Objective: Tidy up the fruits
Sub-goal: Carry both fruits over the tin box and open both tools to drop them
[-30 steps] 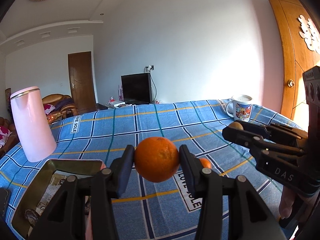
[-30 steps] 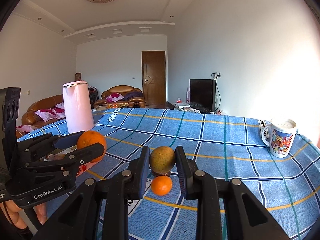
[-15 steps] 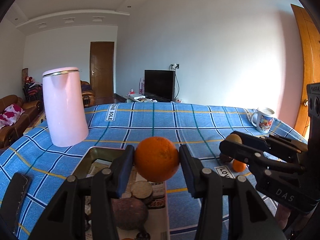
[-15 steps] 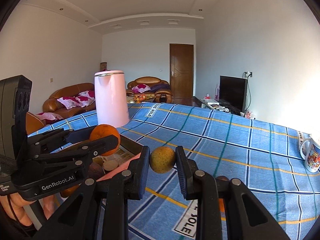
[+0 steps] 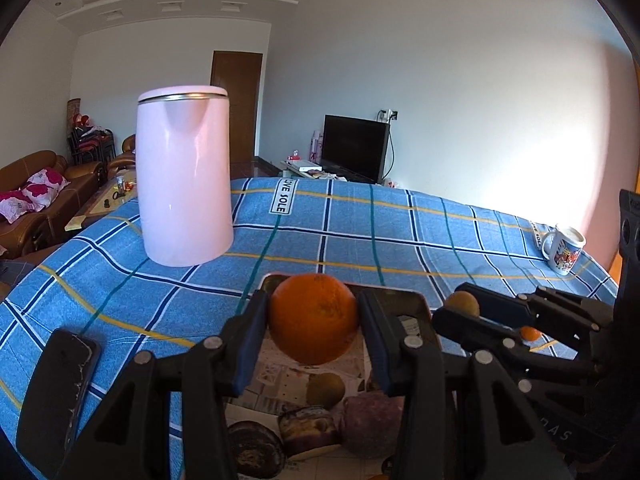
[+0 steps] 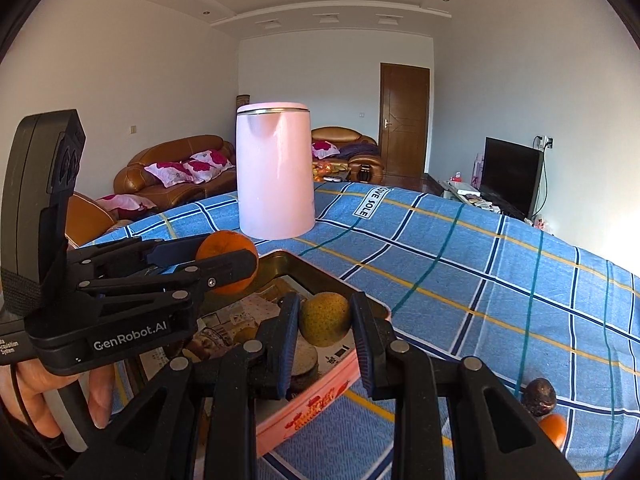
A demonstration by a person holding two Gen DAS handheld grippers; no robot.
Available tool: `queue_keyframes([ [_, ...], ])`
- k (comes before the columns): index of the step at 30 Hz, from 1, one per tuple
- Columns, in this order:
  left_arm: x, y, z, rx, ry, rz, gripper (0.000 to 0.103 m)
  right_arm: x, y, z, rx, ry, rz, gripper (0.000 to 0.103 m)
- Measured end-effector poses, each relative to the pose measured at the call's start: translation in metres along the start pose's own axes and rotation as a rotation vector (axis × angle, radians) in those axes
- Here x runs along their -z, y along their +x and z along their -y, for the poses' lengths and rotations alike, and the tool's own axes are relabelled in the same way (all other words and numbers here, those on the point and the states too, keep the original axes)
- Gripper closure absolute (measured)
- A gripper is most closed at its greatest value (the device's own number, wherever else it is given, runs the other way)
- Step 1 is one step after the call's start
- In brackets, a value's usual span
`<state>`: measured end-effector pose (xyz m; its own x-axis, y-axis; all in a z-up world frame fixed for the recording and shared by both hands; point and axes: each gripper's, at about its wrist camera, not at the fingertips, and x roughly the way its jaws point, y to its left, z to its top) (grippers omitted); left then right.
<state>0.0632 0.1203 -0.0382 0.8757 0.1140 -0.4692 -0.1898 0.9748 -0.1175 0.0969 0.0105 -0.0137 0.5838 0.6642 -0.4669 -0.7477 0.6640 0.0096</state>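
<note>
Left wrist view: left gripper (image 5: 313, 318) clamps orange (image 5: 313, 317) above tray (image 5: 416, 300); right gripper (image 6: 325, 320) clamps yellow-green fruit (image 6: 325, 318). Lower into bare spots before releasing, avoid fruit already inside.

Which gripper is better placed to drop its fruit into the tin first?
Probably left: the left gripper holds its orange above the tin interior; the right gripper is nearer the rim.

Pink kettle (image 5: 184, 176) upright on blue plaid cloth (image 5: 360, 248); mug (image 5: 564, 244) far right, phone (image 5: 60, 384) near-left edge; TV (image 5: 356, 148) behind.

Kettle (image 5: 184, 178) stands behind the tray (image 5: 416, 304) (fruits (image 5: 326, 390) inside).
</note>
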Motion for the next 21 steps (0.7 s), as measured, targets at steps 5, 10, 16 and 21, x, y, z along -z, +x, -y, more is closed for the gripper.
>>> queue_keyframes([
  [5,0.0,0.01,-0.016,-0.01,-0.013,-0.042,0.055,-0.002,0.026,-0.005,0.004,0.001,-0.068,0.075],
  [10,0.002,0.018,-0.026,-0.007,-0.026,-0.082,0.055,0.001,0.046,-0.013,-0.016,-0.001,-0.123,0.075],
  [16,0.0,0.013,-0.025,-0.027,-0.025,-0.075,0.05,0.004,0.053,-0.023,-0.055,-0.025,-0.192,0.071],
  [21,-0.004,-0.001,-0.009,-0.006,-0.008,-0.032,0.033,0.008,0.019,-0.011,-0.017,-0.037,-0.127,0.044],
])
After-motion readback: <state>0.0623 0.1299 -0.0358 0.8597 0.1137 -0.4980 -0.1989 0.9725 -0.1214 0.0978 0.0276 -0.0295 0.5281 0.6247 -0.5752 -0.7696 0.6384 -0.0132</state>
